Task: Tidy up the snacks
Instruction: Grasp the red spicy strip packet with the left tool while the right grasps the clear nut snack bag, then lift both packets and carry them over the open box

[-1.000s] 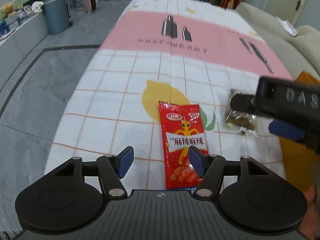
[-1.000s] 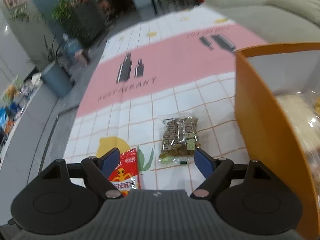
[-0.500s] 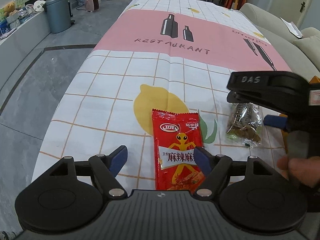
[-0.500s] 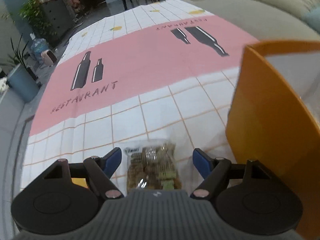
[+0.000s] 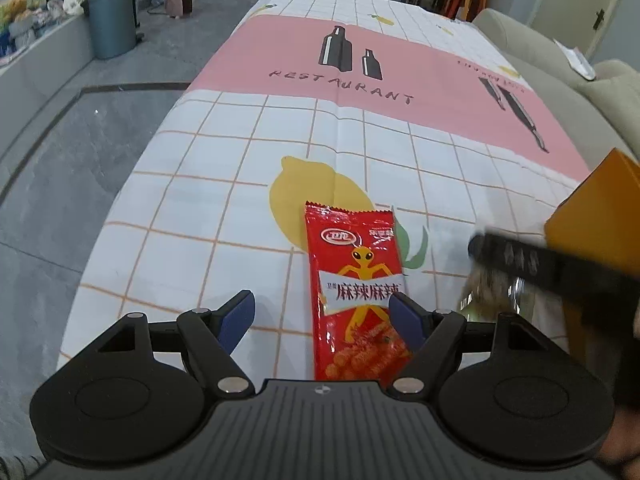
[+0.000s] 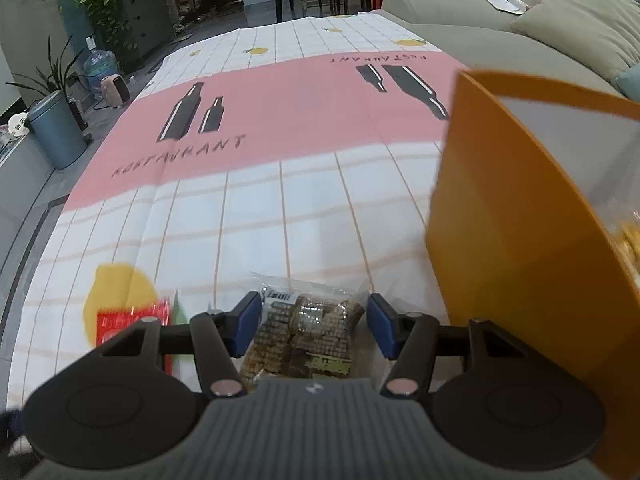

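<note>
Right gripper (image 6: 307,322) lower, narrower around clear packet (image 6: 303,334)

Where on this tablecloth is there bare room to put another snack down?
The pink band with the printed bottles and the white squares between it and the packets lie bare. It is crowded near the front: the red packet, the clear packet of brown snacks between the right gripper's closing jaws, and the orange box beside it.

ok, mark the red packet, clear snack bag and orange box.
red packet (image 5: 356,292): left wrist view, printed front.
clear snack bag (image 6: 308,328): right wrist view, middle of bag.
orange box (image 6: 516,248): right wrist view, near side wall.
</note>
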Tool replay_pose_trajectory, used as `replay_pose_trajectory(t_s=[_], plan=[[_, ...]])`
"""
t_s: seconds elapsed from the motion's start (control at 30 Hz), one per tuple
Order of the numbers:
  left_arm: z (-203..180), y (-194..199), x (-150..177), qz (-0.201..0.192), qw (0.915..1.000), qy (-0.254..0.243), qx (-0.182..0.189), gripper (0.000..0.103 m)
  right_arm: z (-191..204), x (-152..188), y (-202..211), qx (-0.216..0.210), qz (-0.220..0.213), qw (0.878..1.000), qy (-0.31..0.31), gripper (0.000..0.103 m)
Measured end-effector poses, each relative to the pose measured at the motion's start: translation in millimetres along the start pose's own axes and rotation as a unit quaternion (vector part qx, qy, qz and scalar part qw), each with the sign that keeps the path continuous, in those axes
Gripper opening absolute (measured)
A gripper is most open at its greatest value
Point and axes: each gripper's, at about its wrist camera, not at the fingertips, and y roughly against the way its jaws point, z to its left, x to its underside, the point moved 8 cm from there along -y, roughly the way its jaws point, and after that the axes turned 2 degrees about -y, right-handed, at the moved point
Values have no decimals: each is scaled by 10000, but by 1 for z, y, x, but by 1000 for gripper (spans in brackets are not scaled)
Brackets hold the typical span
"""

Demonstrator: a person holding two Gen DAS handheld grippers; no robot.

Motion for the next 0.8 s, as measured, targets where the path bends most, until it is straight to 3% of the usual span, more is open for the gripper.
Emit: replay_pose_trajectory(t_s=[0.2,0.4,0.43,0.5,0.53,0.57,0.67,0.73,0.8], plan=[[-3,4,8,-151,9996,-95,-209,85,-5,29,23,-213,-58,9995,244,57],[-3,4,9,-343,9990,-31,-285,84,-7,35,27,-334,-130,9989,299,57],[-4,4,9,-356,9990,-31,-272,78,-6,36,27,-348,-130,9988,329,57],[-10,6,9,-358,9992,-110,-165,57,-5,37,27,-360,-128,9984,417,57],[-15,8,9,-346,9993,-154,6,34,-5,38,28,-363,-123,9982,463,57],[-18,9,8,-317,9994,-158,7,28,-5,39,28,-367,-121,9981,481,57],[-23,12,9,-346,9986,-315,-227,21,-7,41,31,-401,-116,9980,466,57],[-24,14,9,-372,9974,-505,-356,7,-7,42,32,-409,-98,9981,441,57],[-21,16,10,-341,9980,-455,-289,7,-8,42,33,-407,-64,9984,391,56]])
